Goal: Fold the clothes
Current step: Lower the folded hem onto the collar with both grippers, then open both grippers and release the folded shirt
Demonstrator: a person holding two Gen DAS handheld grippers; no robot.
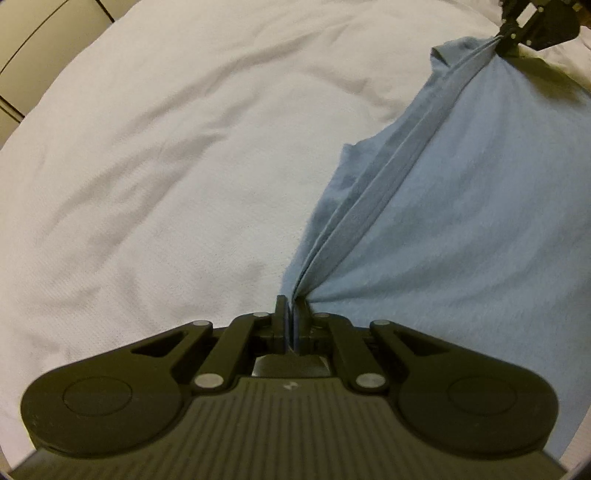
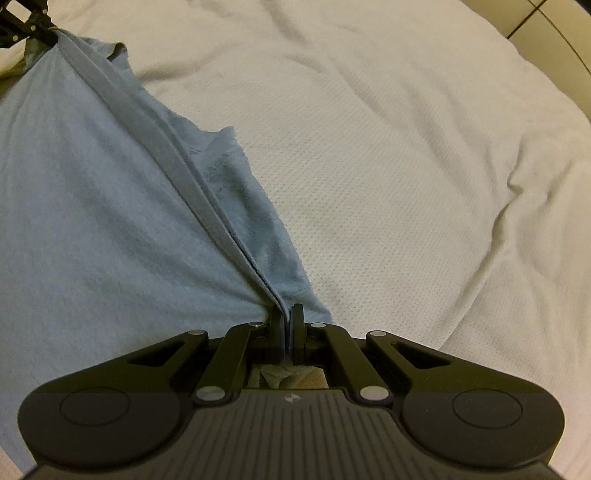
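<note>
Where floor tiles [image 2: 546,22] show, wrinkled white bedding [image 1: 166,166].

Light blue garment [image 1: 480,206] on a white dimple-textured sheet [image 1: 166,166]; black tongs [image 1: 291,308].

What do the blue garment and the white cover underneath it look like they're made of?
Blue garment: likely soft cotton jersey, matte, with a slightly fuzzy surface and limp folds. White cover: apparently a woven or knit textile, matte, with a fine dotted waffle-like texture and soft creases.

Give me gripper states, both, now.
Left gripper: closed on the blue garment, at its hem.
Right gripper: closed on the same garment, other end of the hem.
</note>
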